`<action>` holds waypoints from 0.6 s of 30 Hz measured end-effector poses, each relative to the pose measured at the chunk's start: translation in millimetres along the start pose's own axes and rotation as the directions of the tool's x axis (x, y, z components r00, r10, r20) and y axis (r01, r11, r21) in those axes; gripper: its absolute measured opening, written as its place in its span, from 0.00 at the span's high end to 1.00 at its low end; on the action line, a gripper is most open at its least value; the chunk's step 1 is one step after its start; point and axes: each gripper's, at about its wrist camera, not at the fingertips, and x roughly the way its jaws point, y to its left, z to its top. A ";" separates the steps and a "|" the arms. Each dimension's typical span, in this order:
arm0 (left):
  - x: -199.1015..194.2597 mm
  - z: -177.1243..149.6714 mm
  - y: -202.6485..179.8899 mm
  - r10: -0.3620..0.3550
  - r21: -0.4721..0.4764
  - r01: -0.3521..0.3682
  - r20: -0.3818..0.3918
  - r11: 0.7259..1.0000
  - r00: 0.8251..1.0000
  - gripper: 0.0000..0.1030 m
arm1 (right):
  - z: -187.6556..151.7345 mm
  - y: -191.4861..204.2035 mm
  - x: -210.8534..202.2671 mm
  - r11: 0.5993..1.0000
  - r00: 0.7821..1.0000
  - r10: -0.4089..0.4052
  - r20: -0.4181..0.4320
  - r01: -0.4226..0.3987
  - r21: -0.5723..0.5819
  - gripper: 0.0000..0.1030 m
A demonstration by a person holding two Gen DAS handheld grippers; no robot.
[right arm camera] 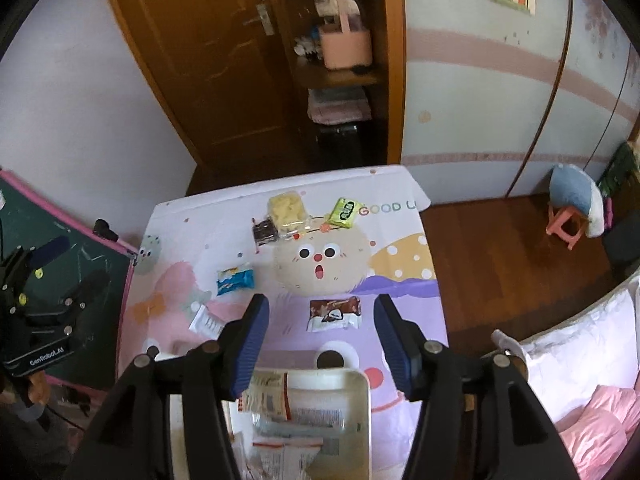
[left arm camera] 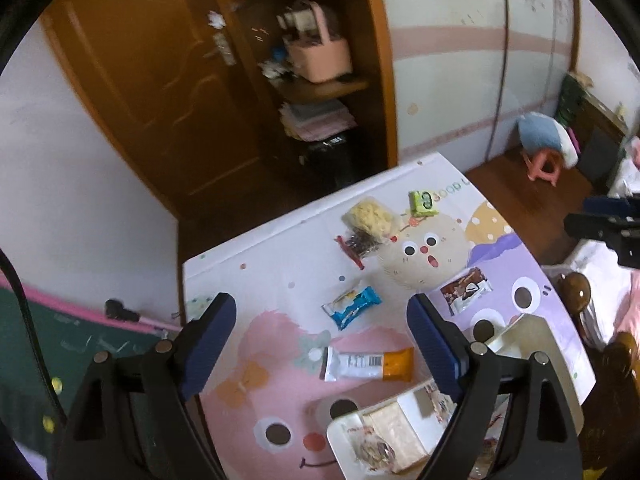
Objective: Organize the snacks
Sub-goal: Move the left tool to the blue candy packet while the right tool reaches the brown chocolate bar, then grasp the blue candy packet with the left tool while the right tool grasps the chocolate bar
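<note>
Loose snack packets lie on the cartoon tablecloth (left arm camera: 280, 264): a white-and-orange packet (left arm camera: 368, 364), a blue packet (left arm camera: 352, 306), a brown chocolate packet (left arm camera: 466, 290), a yellow crisps bag (left arm camera: 370, 216), a green packet (left arm camera: 424, 202) and a dark packet (left arm camera: 356, 246). My left gripper (left arm camera: 324, 340) hangs open above the white-and-orange packet and holds nothing. My right gripper (right arm camera: 322, 340) is open and empty over the brown packet (right arm camera: 335, 312), just beyond a white tray (right arm camera: 362, 408) that holds several packets. The blue packet (right arm camera: 235, 280) lies to its left.
In the left wrist view there are two white trays, a near one (left arm camera: 336, 436) with snacks and another (left arm camera: 516, 330) at the right. A green board (right arm camera: 80, 320) borders the table's left edge. A bed with pink bedding (right arm camera: 592, 420) stands at the right, with a wooden cabinet (right arm camera: 340, 80) behind and a pink stool (right arm camera: 568, 228).
</note>
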 end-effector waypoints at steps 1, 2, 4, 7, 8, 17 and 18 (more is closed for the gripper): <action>8.0 2.6 0.5 -0.002 0.010 0.002 -0.010 1.000 1.000 0.16 | 5.4 -3.0 10.5 1.000 1.000 -0.003 -0.015 0.003 0.007 0.47; 19.8 6.0 0.9 -0.010 0.025 0.011 -0.022 1.000 1.000 0.16 | 8.3 -4.8 17.5 1.000 1.000 -0.008 -0.025 0.008 0.013 0.47; 44.5 10.5 0.4 -0.030 0.054 0.033 -0.047 0.998 0.998 0.16 | 14.9 -12.4 39.7 0.999 0.998 -0.018 -0.053 0.020 0.037 0.46; 90.3 13.0 -4.6 -0.008 0.115 0.017 -0.082 0.993 0.997 0.16 | 20.4 -28.1 78.0 0.993 0.993 -0.032 -0.114 0.044 0.108 0.46; 105.3 11.8 -6.0 0.003 0.131 0.010 -0.095 0.991 0.995 0.16 | 19.7 -35.1 96.2 0.990 0.988 -0.028 -0.149 0.048 0.132 0.46; 226.2 -12.4 -20.0 -0.066 0.185 0.126 -0.300 0.975 0.952 0.16 | -12.8 -60.1 208.5 0.969 0.925 0.018 -0.380 0.078 0.236 0.36; 234.1 -14.5 -21.1 -0.071 0.186 0.135 -0.314 0.973 0.947 0.16 | -15.2 -59.9 215.5 0.968 0.919 0.022 -0.393 0.078 0.237 0.36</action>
